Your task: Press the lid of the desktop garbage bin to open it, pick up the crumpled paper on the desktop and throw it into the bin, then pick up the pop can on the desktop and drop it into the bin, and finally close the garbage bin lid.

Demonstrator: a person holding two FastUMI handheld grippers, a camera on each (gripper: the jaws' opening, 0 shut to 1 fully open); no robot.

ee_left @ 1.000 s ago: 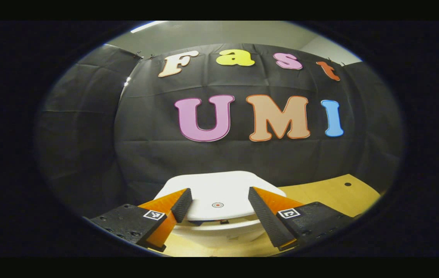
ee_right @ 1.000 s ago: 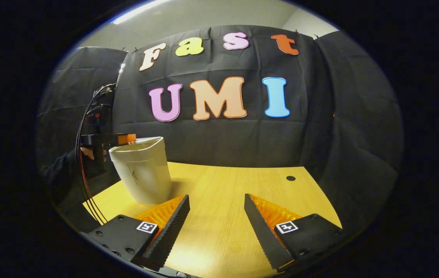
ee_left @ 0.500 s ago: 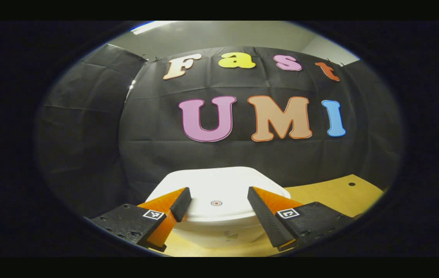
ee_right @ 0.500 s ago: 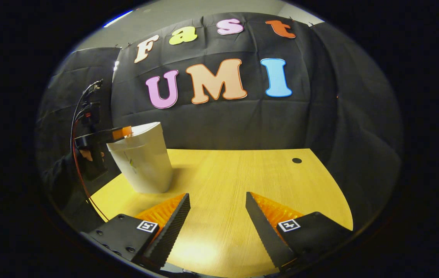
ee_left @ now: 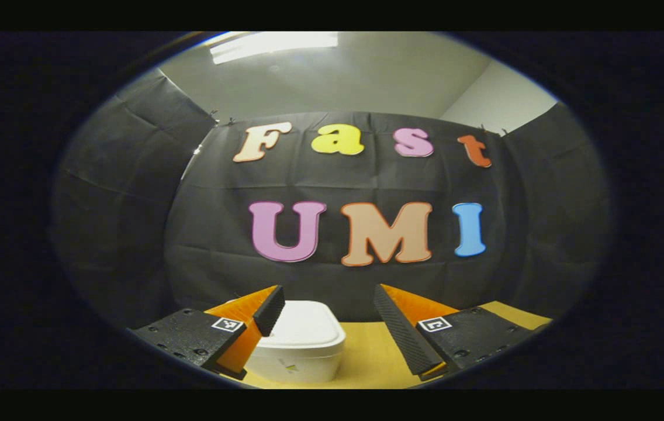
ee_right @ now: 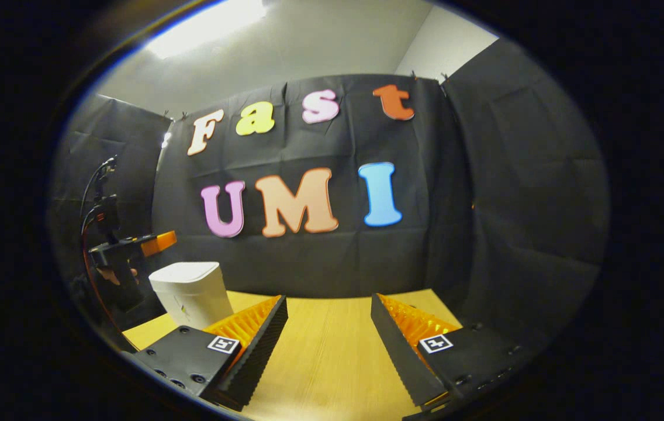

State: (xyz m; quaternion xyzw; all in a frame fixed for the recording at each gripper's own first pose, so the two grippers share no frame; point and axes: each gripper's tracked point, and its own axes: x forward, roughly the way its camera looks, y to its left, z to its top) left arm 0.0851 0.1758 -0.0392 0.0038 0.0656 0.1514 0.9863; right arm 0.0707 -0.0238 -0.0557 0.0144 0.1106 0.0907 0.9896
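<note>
On the wooden desktop (ee_right: pixel 332 345) stands the white garbage bin (ee_left: pixel 303 342), lid (ee_left: pixel 307 323) down. Left gripper (ee_left: pixel 327 318) hangs above it, fingers spread. Right gripper (ee_right: pixel 329 327), well apart from the bin, gapes empty.

Two low gripper cameras facing the booth's back wall.
Both share the white plastic lidded bin (ee_left: pixel 300 342) (ee_right: pixel 189 292): near in left gripper view, farther left in right.

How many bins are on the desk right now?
1. The white bin, lid shut, stands on the desk ahead of the left gripper; the right gripper view shows it far left. Others could sit out of frame.
</note>
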